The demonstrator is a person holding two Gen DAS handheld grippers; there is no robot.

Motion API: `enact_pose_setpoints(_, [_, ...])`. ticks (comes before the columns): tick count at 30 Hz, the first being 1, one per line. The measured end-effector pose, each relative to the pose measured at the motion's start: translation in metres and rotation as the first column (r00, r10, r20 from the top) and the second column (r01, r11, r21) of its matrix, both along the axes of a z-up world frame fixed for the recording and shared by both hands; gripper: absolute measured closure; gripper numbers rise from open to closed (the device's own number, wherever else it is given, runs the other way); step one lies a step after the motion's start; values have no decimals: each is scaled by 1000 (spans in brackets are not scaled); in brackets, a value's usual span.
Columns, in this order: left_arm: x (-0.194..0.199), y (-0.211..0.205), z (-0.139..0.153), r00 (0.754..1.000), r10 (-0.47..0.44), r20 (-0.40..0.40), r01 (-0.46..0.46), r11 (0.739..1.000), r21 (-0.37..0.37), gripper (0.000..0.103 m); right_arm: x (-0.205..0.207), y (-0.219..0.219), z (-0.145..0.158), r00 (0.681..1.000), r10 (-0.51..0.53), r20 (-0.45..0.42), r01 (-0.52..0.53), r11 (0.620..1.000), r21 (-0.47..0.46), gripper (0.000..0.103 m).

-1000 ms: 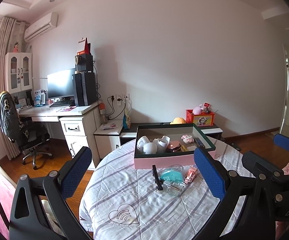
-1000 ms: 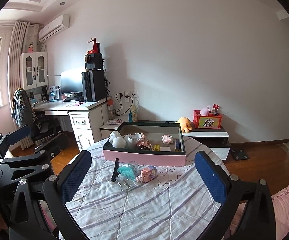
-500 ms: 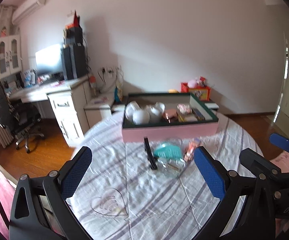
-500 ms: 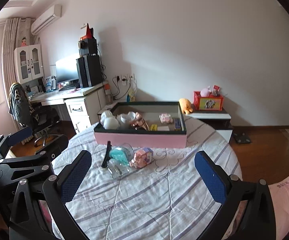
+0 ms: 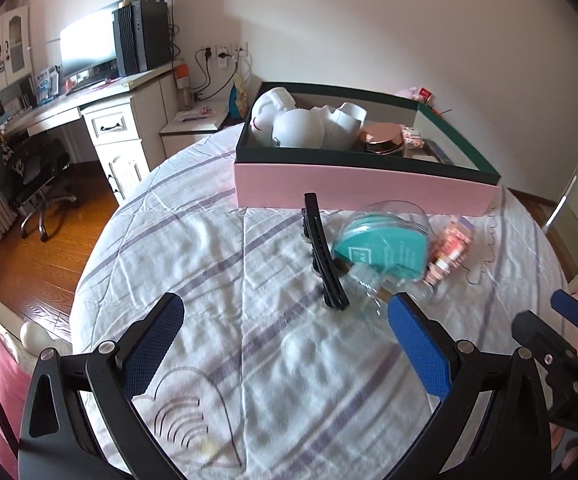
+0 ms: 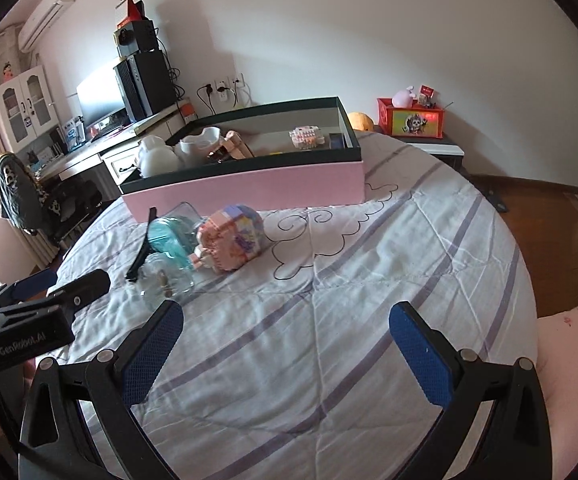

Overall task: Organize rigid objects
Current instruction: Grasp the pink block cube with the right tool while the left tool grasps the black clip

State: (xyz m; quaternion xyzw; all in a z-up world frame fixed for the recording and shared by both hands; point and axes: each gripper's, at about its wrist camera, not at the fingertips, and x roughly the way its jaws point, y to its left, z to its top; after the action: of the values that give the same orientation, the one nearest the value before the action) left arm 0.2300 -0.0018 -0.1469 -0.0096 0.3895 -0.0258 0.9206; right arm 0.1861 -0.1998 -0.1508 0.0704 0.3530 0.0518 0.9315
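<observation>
Left tool (image 5: 285,338): jaws spread wide, nothing between the blue pads (image 5: 153,344). It hangs above the round worktop (image 5: 193,280), which is covered by a striped quilted cloth.

Right tool (image 6: 285,338): jaws likewise wide apart, empty, above bare cloth at the near edge of the worktop. In the right wrist view the left tool appears at 9 o'clock, low over the worktop edge.

Loose items, clustered at the worktop centre, just in front of the pink box (image 5: 361,186):
- black hair clip (image 5: 323,254), lying flat, long axis running from the box toward the left tool; leftmost of the cluster.
- clear jar with teal contents (image 5: 383,246), on its side, touching the clip at 3 o'clock of it.
- small clear glass piece (image 6: 167,276), at the near side of the jar; partly blurred in the left wrist view, form uncertain.
- pink block figure (image 6: 231,238), at 3 o'clock of the jar, touching it.

Box: pink outer wall, dark green rim, open top. Inside, at the left end: white rounded figures (image 5: 289,124) and a white cup-like piece (image 5: 345,124); beside them a copper-coloured round lid (image 5: 381,140); further right a small pink-and-white block item (image 6: 307,138).

Background at 10 o'clock: white desk (image 5: 101,108) with monitor and black computer tower; office chair (image 5: 17,168) on the wooden floor.
</observation>
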Motion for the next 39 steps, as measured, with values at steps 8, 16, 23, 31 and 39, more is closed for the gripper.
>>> enact_pose_setpoints(8, [50, -8, -17, 997, 62, -55, -55, 992, 116, 0, 21, -6, -8, 1000, 0, -23, 1, 1000, 4, 0])
enact_pose_setpoints(16, [91, -2, -37, 987, 72, -145, -60, 994, 87, 0, 45, -2, -13, 998, 12, -60, -12, 1000, 3, 0])
enact_pose_setpoints(23, [76, -8, -29, 996, -22, -90, 29, 996, 82, 70, 67, 17, -13, 995, 40, -86, -45, 998, -49, 0])
enact_pose_setpoints(31, [53, 14, -26, 996, -40, -78, 44, 998, 49, 90, 85, 39, -16, 986, 115, -117, -122, 991, -58, 0])
enact_pose_setpoints(39, [30, 20, -21, 996, -66, -61, 66, 998, 11, 90, 99, 38, -23, 977, 156, -148, -157, 988, 0, 35])
